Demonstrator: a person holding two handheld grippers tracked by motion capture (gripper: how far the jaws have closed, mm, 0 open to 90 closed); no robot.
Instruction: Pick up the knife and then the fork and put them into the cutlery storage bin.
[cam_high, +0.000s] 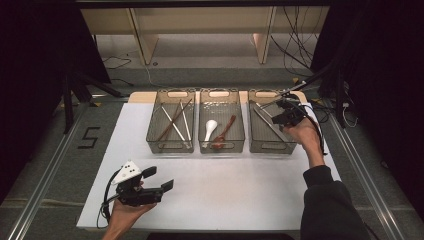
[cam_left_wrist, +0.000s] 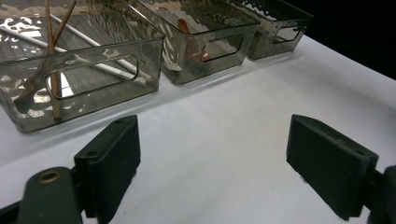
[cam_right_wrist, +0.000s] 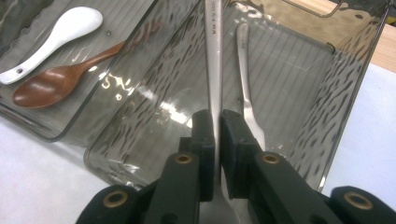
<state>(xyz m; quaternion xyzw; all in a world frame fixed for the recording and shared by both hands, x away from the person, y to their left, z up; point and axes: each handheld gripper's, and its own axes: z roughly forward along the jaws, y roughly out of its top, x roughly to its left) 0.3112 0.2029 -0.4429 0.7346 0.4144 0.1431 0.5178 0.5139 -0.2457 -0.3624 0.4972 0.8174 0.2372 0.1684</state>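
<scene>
While the right gripper (cam_right_wrist: 217, 126) hovers over the right bin (cam_right_wrist: 345, 88) at about two o'clock on the tabletop (cam_high: 225, 185), its jaws pinch a steel utensil (cam_right_wrist: 213, 56) by its flat handle. Thin, stiff and light, it looks slick, so a hold on the broad faces near mid-handle seems safest against twisting. A second steel piece (cam_right_wrist: 245, 88) lies in the bin beneath. At seven o'clock the left gripper (cam_left_wrist: 212, 158) stands wide, holding nothing.
</scene>
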